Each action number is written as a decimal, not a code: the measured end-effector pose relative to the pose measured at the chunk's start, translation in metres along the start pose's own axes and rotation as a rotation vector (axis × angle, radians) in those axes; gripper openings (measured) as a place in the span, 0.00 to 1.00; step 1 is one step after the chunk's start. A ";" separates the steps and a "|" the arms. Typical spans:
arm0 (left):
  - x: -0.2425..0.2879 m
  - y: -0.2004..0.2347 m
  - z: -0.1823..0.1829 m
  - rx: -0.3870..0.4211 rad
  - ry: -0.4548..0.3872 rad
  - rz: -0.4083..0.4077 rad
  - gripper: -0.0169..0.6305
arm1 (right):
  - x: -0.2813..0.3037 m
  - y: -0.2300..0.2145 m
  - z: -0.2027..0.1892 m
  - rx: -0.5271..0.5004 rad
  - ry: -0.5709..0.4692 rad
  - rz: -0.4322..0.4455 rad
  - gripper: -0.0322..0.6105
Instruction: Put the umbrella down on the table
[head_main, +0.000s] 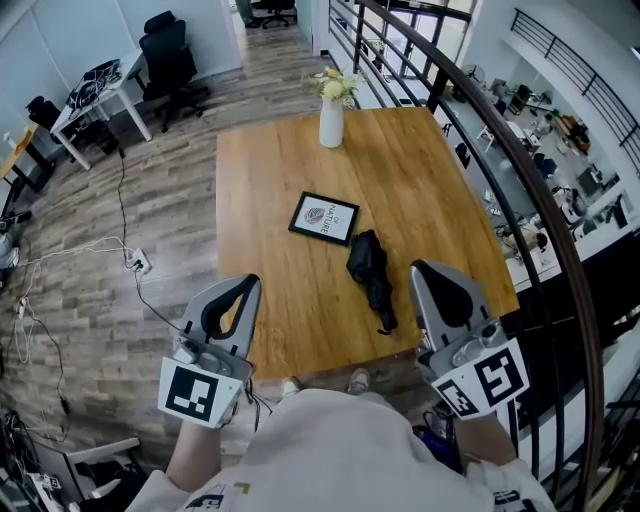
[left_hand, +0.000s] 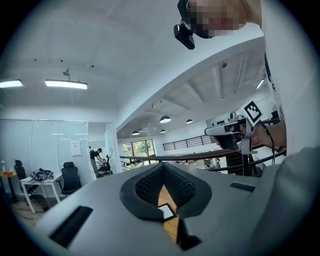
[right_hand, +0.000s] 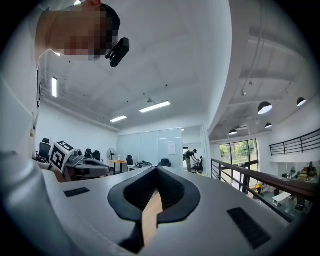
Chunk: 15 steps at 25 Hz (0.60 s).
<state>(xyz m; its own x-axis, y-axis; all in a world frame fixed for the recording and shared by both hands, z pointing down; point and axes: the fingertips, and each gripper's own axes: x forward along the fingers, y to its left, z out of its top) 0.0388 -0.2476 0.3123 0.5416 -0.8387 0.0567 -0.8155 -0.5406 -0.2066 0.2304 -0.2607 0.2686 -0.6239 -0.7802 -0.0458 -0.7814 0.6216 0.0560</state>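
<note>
A black folded umbrella (head_main: 372, 275) lies flat on the wooden table (head_main: 420, 170), near its front edge and just right of a framed picture (head_main: 324, 217). No gripper touches it. My left gripper (head_main: 243, 288) is held off the table's front left corner, its jaws together with nothing between them. My right gripper (head_main: 428, 274) hovers at the front right edge, a short way right of the umbrella's lower end, shut and empty. In the left gripper view the joined jaws (left_hand: 162, 169) frame a strip of table. The right gripper view shows its jaws (right_hand: 157, 171) the same way.
A white vase with flowers (head_main: 331, 118) stands at the table's far edge. A dark curved railing (head_main: 520, 170) runs along the right side. Office chairs (head_main: 170, 55) and a white desk (head_main: 95, 95) stand far left. Cables and a power strip (head_main: 135, 264) lie on the floor.
</note>
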 end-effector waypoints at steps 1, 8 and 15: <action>0.000 -0.001 -0.003 -0.005 0.008 0.002 0.05 | 0.000 0.000 -0.003 0.004 0.005 0.004 0.09; 0.002 0.000 -0.003 -0.003 0.015 0.007 0.05 | 0.003 -0.002 -0.008 0.015 0.016 0.007 0.09; 0.005 -0.002 -0.001 -0.018 0.014 0.004 0.05 | 0.002 -0.006 -0.012 0.019 0.031 0.005 0.09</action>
<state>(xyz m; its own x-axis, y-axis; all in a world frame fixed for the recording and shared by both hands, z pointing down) 0.0431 -0.2506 0.3137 0.5358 -0.8414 0.0700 -0.8210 -0.5386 -0.1893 0.2337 -0.2669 0.2803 -0.6273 -0.7786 -0.0151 -0.7785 0.6265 0.0372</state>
